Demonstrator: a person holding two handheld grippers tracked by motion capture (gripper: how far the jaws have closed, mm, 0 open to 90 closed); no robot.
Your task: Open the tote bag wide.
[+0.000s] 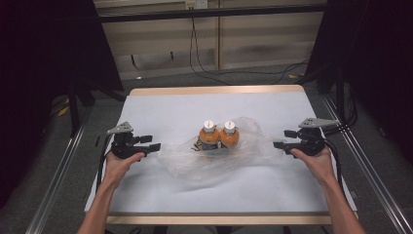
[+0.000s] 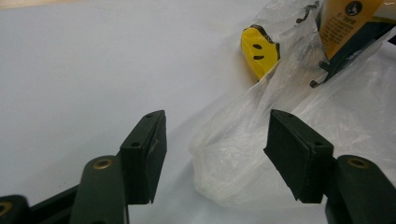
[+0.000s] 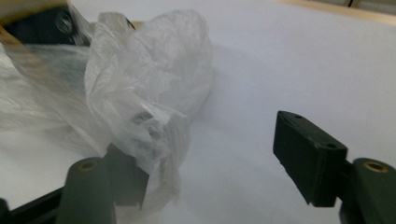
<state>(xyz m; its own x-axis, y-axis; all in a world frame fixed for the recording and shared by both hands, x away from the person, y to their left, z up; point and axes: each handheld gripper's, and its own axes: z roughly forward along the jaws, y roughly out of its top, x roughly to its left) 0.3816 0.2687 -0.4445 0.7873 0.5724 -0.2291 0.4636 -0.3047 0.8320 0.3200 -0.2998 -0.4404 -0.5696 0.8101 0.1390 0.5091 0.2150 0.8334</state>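
A crumpled clear plastic bag lies at the middle of the white table, around two upright orange bottles with white caps. My left gripper hovers at the bag's left end, jaws apart. In the left gripper view, the bag's edge lies between my left gripper's open jaws with no pad pressing on it; a yellow smiley piece and an orange bottle sit behind. My right gripper stands open at the bag's right end. In the right gripper view, bag film drapes over one jaw of that gripper.
Metal rails run along both sides of the table. Its wooden edge shows at the front. Cables lie on the floor beyond the far edge, with dark stands at both sides.
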